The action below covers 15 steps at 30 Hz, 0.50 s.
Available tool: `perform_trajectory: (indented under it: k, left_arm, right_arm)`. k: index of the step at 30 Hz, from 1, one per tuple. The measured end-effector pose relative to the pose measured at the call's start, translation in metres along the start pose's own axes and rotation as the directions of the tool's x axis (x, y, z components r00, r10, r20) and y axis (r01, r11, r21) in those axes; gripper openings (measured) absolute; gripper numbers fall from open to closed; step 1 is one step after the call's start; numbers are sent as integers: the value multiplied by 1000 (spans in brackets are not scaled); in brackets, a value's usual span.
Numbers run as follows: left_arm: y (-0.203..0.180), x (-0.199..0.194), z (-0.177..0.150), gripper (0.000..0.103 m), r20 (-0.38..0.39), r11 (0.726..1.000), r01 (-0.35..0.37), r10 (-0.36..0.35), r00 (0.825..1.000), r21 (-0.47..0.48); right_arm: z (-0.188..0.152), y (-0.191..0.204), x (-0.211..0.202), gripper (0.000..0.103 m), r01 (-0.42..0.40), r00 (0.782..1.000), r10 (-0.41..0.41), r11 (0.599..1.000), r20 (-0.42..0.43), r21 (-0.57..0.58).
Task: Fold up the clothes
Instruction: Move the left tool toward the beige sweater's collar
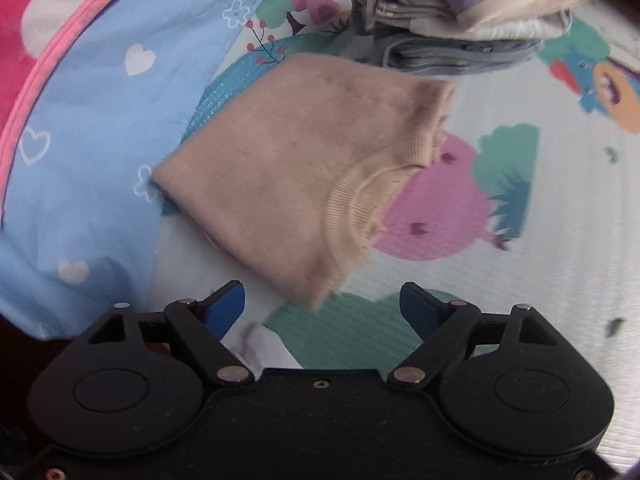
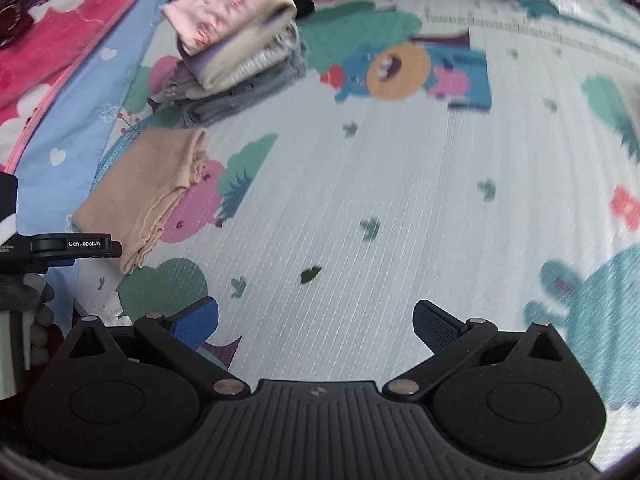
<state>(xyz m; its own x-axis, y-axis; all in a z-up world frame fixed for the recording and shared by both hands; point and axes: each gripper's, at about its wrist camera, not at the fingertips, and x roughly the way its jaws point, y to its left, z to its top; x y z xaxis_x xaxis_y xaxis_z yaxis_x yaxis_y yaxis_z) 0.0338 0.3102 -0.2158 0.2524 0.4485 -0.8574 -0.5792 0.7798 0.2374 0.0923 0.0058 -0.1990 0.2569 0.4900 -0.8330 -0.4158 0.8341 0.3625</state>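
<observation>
Beige knit garment (image 1: 304,168) lies folded into a compact wedge on the play mat (image 1: 520,280), flat, ribbed neckline (image 1: 360,200) facing 4 o'clock in the left wrist view. It sits just ahead of your left tool (image 1: 322,308), between 11 and 1 o'clock. In the right wrist view the same garment (image 2: 140,192) is at 10 o'clock, well apart from your right tool (image 2: 316,326).

Handling, judged: light, soft, limp knit. It will sag and unfold if lifted by one layer. The ribbed edges look thicker and grippier; pinch there or through all layers at the near corner. Not fragile, not slippery on the textured mat.

Tools: both stand wide, blue pads apart, nothing between them.

Stage: the garment already lies folded. Whether it wants another fold or a move to the stack, this view doesn't settle.

Edges and room:
- Blue heart-print bedding (image 1: 80,140) touches the garment's far-left corner at 9 o'clock; the pink trim (image 1: 52,52) is beyond it. Tight on that side.
- Stack of folded clothes (image 1: 472,12) at 1 o'clock, near but apart from the garment.
- Open mat from 2 to 5 o'clock; you have free room there.
- A scrap of white cloth (image 1: 260,344) lies under the left tool's near finger.
</observation>
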Motion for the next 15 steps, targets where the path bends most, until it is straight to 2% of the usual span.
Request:
perform_trajectory:
  k: [1, 4, 6, 9, 15]
  left_arm:
    - [1, 5, 0, 85, 9, 1000, -7, 7, 1000, 8]
    - [5, 20, 0, 67, 38, 999, -30, 29, 999, 32]
    - [7, 30, -1, 63, 57, 998, -45, 43, 997, 48]
    - [10, 44, -1, 61, 85, 995, -69, 62, 994, 71]
    - [5, 58, 6, 61, 48, 993, -52, 47, 998, 102]
  right_arm:
    - [-2, -2, 5, 103, 1, 1000, -1, 1000, -8, 2]
    - [-10, -10, 22, 103, 5, 999, -4, 1000, -35, 19]
    - [-16, -19, 33, 103, 1, 998, 2, 998, -58, 59]
    - [-26, -33, 47, 103, 12, 996, -3, 994, -84, 110]
    - [-36, -54, 63, 103, 9, 995, 11, 980, -97, 199]
